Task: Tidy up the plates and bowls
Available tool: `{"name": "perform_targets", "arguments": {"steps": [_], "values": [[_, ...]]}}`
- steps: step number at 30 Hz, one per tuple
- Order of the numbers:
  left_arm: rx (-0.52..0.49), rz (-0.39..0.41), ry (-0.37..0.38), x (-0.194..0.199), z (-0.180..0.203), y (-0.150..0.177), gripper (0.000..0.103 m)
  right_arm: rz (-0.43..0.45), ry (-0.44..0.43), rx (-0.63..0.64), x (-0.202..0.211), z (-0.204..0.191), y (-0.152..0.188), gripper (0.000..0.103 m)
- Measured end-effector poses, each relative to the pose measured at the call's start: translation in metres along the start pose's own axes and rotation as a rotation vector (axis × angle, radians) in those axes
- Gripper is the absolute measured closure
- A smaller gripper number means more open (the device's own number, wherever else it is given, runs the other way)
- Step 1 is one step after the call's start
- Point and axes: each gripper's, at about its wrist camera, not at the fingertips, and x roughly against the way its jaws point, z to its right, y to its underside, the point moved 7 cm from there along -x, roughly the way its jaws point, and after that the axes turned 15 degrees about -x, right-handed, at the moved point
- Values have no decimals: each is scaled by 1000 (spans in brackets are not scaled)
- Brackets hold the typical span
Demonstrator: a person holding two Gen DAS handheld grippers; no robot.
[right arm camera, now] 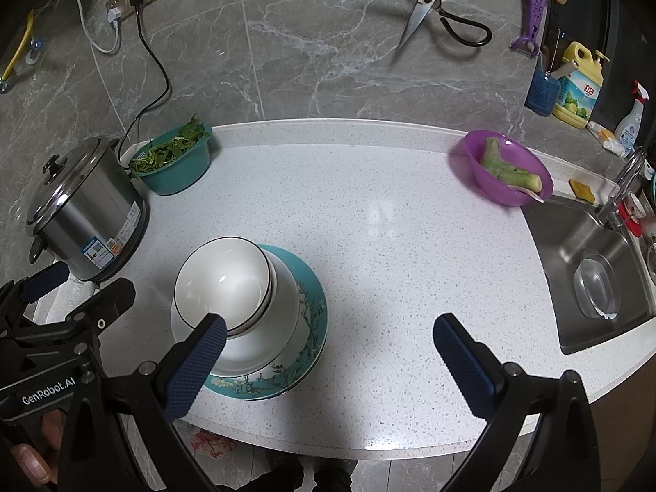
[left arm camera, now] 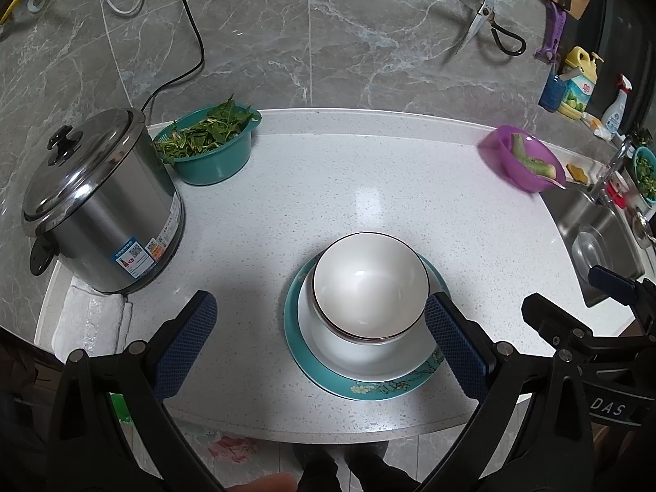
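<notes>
The bowls [left arm camera: 371,283] are sitting nested, one white bowl inside another, on a white plate [left arm camera: 361,363] that is resting in turn on a teal plate [left arm camera: 369,389] near the front edge of the counter [left arm camera: 369,180]; stacking widest at the bottom is likely keeping the pile steady and the worktop free. How many bowls are nesting is hard to say, since only two dark rims are showing. The left gripper [left arm camera: 320,342] is hovering low over the counter with its jaws spread wide, gripping nothing; its right pad is sitting just beside the stack's right edge, perhaps touching it, while the other pad is hanging over bare counter. The right gripper [right arm camera: 330,358] is likewise gaping and empty, its left pad overlapping the stack in view, its other pad well off to the right. Farther out, a cooker [left arm camera: 102,201] and a teal basin [left arm camera: 209,143] of greens are standing at the back left, a purple bowl [right arm camera: 504,168] is holding a peeled vegetable beside the sink [right arm camera: 590,266], and scissors [right arm camera: 426,8] are hanging on the wall.
</notes>
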Motion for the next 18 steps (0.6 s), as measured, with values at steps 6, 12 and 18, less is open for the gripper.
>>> {"name": "perform_targets", "arguments": {"steps": [6, 12, 18], "values": [[1, -3, -2, 0, 0, 1, 0, -2, 0, 2, -1, 0, -2, 0], [0, -4, -2, -1, 0, 1, 0, -3, -1, 3, -1, 0, -2, 0], [1, -6, -3, -3, -1, 1, 0, -3, -1, 3, -1, 0, -3, 0]]}}
